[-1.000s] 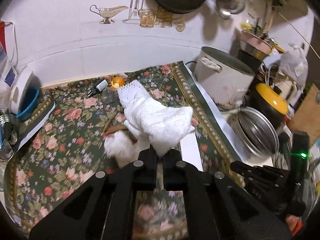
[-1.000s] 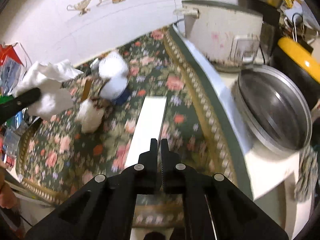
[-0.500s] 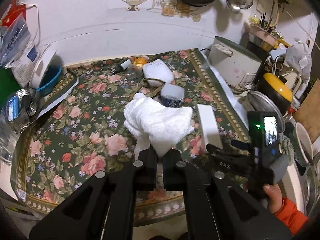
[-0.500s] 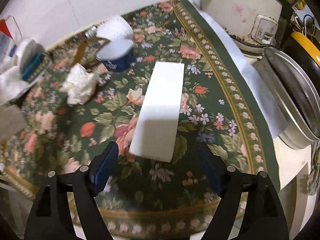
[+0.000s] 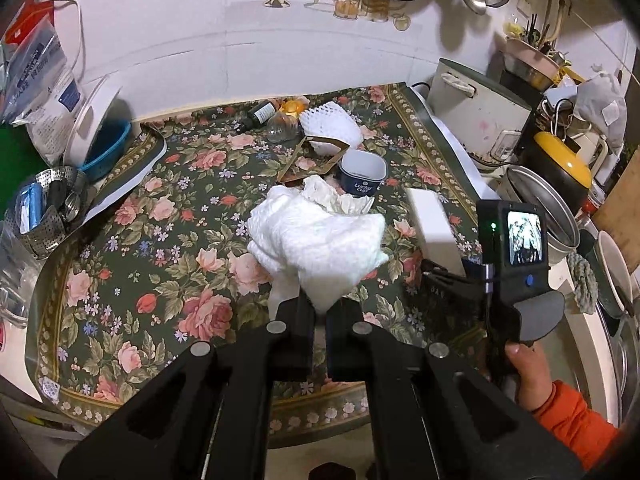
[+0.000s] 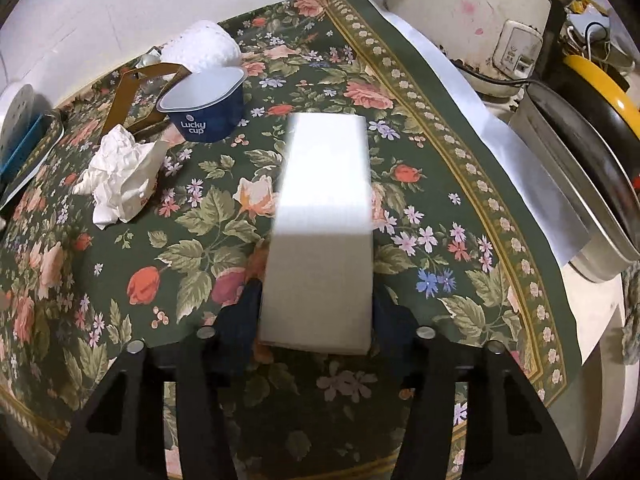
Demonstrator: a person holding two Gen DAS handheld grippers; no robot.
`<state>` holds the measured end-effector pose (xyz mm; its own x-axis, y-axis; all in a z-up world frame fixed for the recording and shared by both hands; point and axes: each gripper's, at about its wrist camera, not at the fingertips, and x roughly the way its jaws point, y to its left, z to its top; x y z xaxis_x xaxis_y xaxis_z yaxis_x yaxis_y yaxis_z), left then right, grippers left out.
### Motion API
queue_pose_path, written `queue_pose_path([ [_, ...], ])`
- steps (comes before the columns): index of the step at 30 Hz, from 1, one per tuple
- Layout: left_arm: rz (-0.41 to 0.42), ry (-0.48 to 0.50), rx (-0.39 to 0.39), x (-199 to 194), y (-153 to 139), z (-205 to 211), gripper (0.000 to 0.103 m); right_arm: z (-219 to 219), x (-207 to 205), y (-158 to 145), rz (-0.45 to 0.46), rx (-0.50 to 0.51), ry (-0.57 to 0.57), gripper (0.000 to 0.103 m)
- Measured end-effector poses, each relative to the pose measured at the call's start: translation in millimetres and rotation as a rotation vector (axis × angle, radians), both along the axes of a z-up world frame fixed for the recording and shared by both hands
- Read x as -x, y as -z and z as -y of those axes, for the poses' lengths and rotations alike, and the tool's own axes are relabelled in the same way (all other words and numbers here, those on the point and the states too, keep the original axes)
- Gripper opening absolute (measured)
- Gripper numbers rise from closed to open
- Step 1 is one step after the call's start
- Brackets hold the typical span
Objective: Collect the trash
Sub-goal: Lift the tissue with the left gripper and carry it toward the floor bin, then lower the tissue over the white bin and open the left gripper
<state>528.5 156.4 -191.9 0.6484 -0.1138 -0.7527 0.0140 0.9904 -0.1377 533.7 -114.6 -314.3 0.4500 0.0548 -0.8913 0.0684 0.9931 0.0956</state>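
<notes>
My left gripper (image 5: 319, 312) is shut on a crumpled white paper towel (image 5: 316, 240) and holds it above the floral tablecloth. My right gripper (image 6: 316, 312) stands with its jaws around the near end of a white foam block (image 6: 324, 216) that lies on the cloth; the jaws look closed against its sides. The block also shows in the left wrist view (image 5: 434, 224), beside my right gripper's body (image 5: 512, 264). A crumpled white tissue (image 6: 120, 172), a blue Lucky Cup tub (image 6: 206, 108), a brown cardboard piece (image 6: 132, 92) and a white foam net (image 6: 200, 46) lie farther back.
A rice cooker (image 5: 476, 116), a steel pot (image 5: 544, 216) and a yellow-lidded pot (image 5: 564, 164) crowd the right side. A steel steamer basket (image 5: 44, 208) and a blue bowl (image 5: 106, 148) stand at the left. A small dark bottle (image 5: 258, 114) and a glass jar (image 5: 282, 128) lie near the wall.
My right gripper opened, moved forward and now has its jaws around the foam block's near end. My left gripper pulled back and up with the paper towel.
</notes>
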Motion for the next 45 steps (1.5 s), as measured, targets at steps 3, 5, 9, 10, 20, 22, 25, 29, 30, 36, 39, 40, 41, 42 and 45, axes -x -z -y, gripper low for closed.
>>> queue_pose_path([
  [3,0.001,0.011,-0.008,2.7,-0.9,3.6,0.003,-0.6,2.1,-1.2,-0.002,-0.005,-0.004,0.048],
  [5,0.006,0.013,-0.008,5.8,-2.8,7.5,0.003,1.7,8.5,-5.8,0.009,-0.013,-0.012,0.048],
  [9,0.006,0.013,-0.011,13.6,-8.7,18.7,0.003,7.5,25.5,-24.2,0.049,-0.032,-0.046,0.048],
  [10,0.010,0.012,-0.009,16.4,-10.9,22.3,0.003,10.5,31.4,-30.9,0.061,-0.043,-0.058,0.048],
  [20,0.078,-0.038,-0.012,72.9,-38.5,94.8,0.003,67.1,116.0,-96.3,0.203,-0.118,-0.181,0.048],
  [22,0.085,-0.056,-0.010,87.1,-40.8,110.2,0.003,79.3,137.7,-104.8,0.220,-0.125,-0.211,0.048],
  [25,0.087,-0.082,0.001,111.7,-41.5,135.9,0.003,97.8,169.8,-114.5,0.237,-0.121,-0.251,0.048],
  [29,0.070,-0.106,0.017,141.2,-32.6,169.1,0.003,123.1,203.7,-116.1,0.234,-0.128,-0.296,0.048],
  [30,0.064,-0.110,0.021,147.7,-29.9,176.4,0.003,129.5,213.6,-114.0,0.227,-0.131,-0.308,0.048],
  [36,-0.012,-0.118,0.053,172.5,3.9,207.2,0.003,142.1,246.2,-89.5,0.163,-0.124,-0.353,0.048],
  [39,-0.069,-0.120,0.059,178.1,32.0,213.2,0.003,146.0,260.3,-68.1,0.114,-0.136,-0.360,0.048],
  [40,-0.087,-0.119,0.061,180.5,42.1,214.2,0.003,143.8,263.4,-57.3,0.092,-0.135,-0.362,0.048],
  [41,-0.111,-0.119,0.064,180.9,54.9,214.0,0.003,141.9,265.6,-46.7,0.072,-0.131,-0.361,0.048],
  [42,-0.135,-0.120,0.068,181.3,68.2,213.7,0.003,139.8,267.9,-34.1,0.050,-0.130,-0.359,0.048],
  [45,-0.205,-0.117,0.070,179.8,111.0,210.2,0.003,131.3,269.2,5.6,-0.012,-0.125,-0.347,0.048],
])
